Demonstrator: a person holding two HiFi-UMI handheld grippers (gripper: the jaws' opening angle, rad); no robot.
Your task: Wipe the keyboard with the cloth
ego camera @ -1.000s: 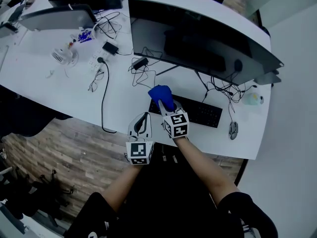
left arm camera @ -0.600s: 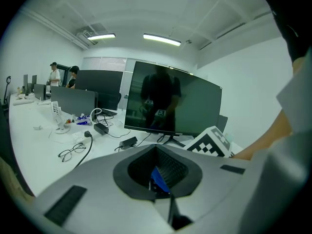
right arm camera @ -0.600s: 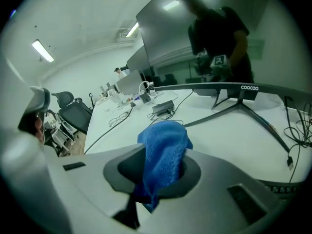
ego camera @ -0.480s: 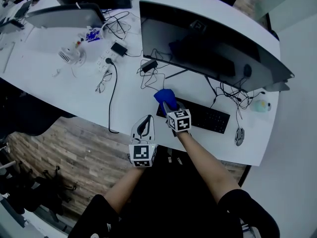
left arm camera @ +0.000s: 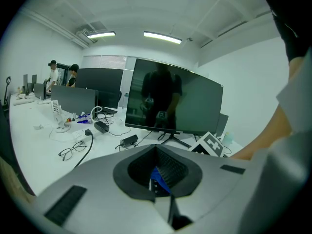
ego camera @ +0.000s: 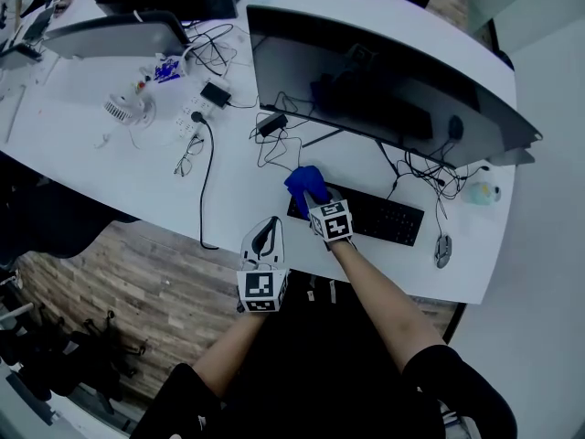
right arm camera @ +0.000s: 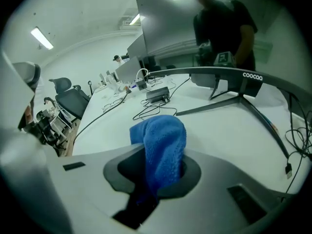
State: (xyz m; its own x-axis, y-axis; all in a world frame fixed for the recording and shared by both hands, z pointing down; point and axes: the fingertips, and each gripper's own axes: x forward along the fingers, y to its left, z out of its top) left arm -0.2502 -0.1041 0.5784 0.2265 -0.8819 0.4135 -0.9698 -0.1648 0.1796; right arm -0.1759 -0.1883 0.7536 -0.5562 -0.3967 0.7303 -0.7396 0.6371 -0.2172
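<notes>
A black keyboard (ego camera: 377, 216) lies on the white desk (ego camera: 110, 167) in front of a wide curved monitor (ego camera: 384, 80). My right gripper (ego camera: 316, 199) is over the keyboard's left end, shut on a blue cloth (ego camera: 304, 181). In the right gripper view the cloth (right arm camera: 163, 138) bulges up and forward out of the jaws. My left gripper (ego camera: 265, 238) hovers at the desk's near edge, left of the keyboard, with its jaws shut and nothing between them. In the left gripper view the keyboard (left arm camera: 170, 165) and a bit of blue cloth (left arm camera: 157, 179) show through the gap in the jaws.
A mouse (ego camera: 443, 250) lies right of the keyboard. A pair of glasses (ego camera: 186, 161), a black cable (ego camera: 207, 186), a small fan (ego camera: 123, 110) and adapters with tangled cords (ego camera: 271, 122) are on the desk's left part. A second monitor (ego camera: 119, 33) stands at the far left.
The head view has shifted a little. Both grippers stay in about the same place relative to the keyboard, and the cloth stays in the right gripper.
</notes>
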